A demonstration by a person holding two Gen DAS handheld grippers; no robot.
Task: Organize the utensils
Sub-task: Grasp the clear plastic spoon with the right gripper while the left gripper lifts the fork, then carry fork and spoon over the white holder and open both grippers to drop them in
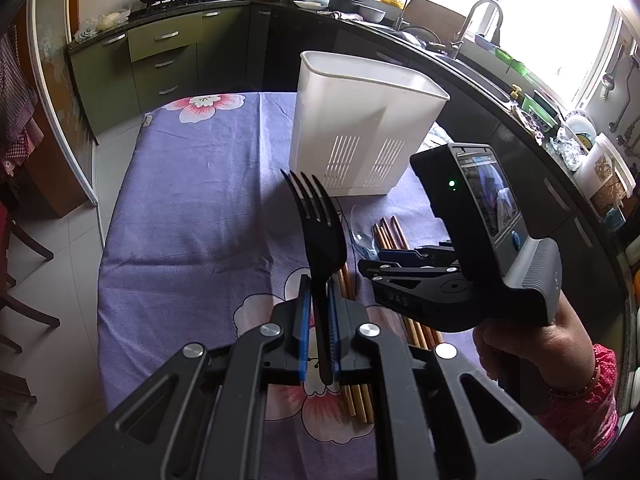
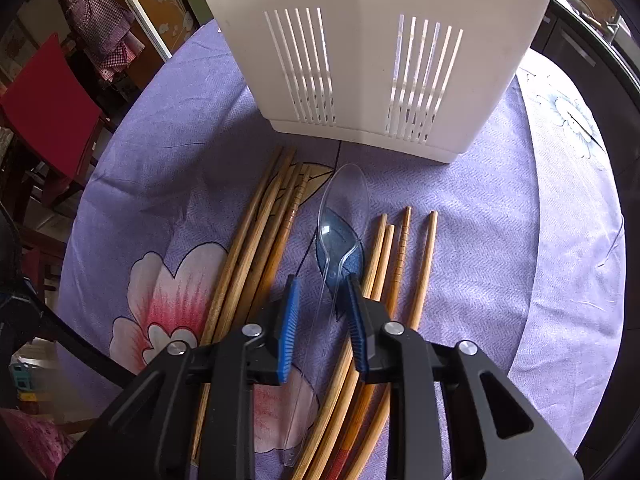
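The left gripper (image 1: 318,312) is clamping a black fork (image 1: 320,232) above the table (image 1: 180,200). Only the right view shows the right gripper (image 2: 322,312), jaws apart, straddling a clear spoon (image 2: 340,216) among chopsticks (image 2: 256,240) below the white holder (image 2: 360,60).

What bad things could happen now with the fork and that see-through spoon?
The left tongs pinch the black fork only by its thin handle, so it might twist or slip before reaching the white holder. The open right tongs straddle the clear spoon, which lies between chopsticks, so closing might grab or nudge a chopstick too.
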